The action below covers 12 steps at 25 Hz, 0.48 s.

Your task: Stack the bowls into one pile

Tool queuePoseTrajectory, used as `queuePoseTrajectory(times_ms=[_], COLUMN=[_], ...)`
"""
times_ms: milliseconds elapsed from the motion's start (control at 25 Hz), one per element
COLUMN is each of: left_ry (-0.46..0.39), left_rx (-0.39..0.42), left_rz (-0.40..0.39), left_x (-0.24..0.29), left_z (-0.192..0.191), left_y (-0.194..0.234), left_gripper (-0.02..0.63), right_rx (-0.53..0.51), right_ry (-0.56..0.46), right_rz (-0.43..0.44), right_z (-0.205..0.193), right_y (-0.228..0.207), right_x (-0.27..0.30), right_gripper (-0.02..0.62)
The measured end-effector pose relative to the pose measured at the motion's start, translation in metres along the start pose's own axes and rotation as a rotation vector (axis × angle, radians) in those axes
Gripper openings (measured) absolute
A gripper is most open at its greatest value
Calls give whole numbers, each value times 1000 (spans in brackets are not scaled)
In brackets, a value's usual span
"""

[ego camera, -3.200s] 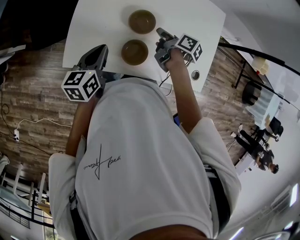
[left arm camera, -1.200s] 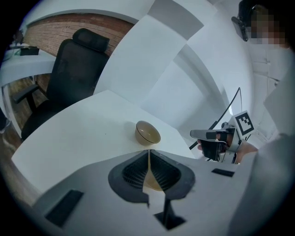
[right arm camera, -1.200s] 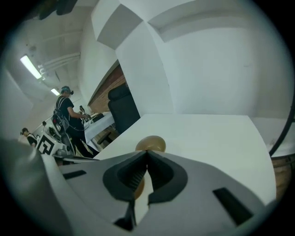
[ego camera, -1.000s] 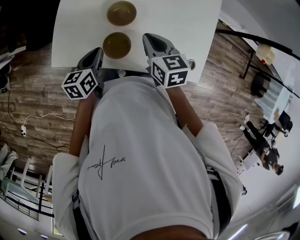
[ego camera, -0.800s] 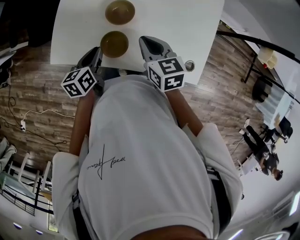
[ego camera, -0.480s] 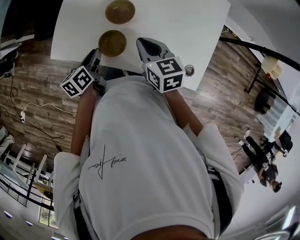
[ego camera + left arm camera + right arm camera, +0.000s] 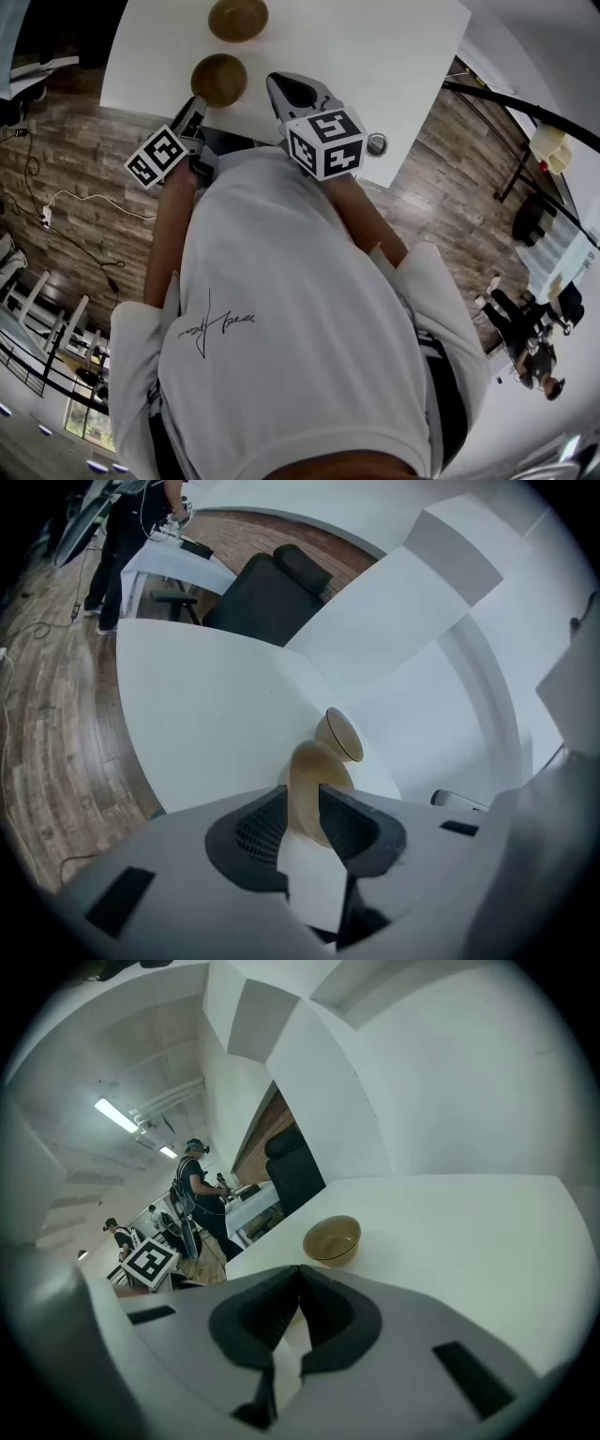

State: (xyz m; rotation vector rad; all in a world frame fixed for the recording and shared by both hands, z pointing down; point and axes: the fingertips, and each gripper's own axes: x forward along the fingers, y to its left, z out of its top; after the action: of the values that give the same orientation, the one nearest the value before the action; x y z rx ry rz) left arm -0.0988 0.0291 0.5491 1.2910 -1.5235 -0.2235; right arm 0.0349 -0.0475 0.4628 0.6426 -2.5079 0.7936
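The left gripper (image 7: 302, 803) has its two jaws closed on the side of the near bowl (image 7: 314, 772), one jaw inside it and one outside. This brown bowl sits on the white table (image 7: 375, 56), close to the edge by the person. The right gripper (image 7: 300, 1271) holds nothing, its jaws are pressed together at the tips, and it hangs over the table near that bowl, while the far bowl (image 7: 238, 17) sits alone behind the near one, not touching it.
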Motion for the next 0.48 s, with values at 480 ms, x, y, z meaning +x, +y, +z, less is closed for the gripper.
queuePoseTrajectory(times_ms=[480], left_ry=[3], left_rx=[-66], left_rz=[30], left_x=[8], left_z=[-6], left_y=[6], left_gripper=[89], right_rx=[38], right_ry=[-5], right_rz=[-8], right_z=[-4], right_y=[-14], right_x=[-7], right_gripper=[11])
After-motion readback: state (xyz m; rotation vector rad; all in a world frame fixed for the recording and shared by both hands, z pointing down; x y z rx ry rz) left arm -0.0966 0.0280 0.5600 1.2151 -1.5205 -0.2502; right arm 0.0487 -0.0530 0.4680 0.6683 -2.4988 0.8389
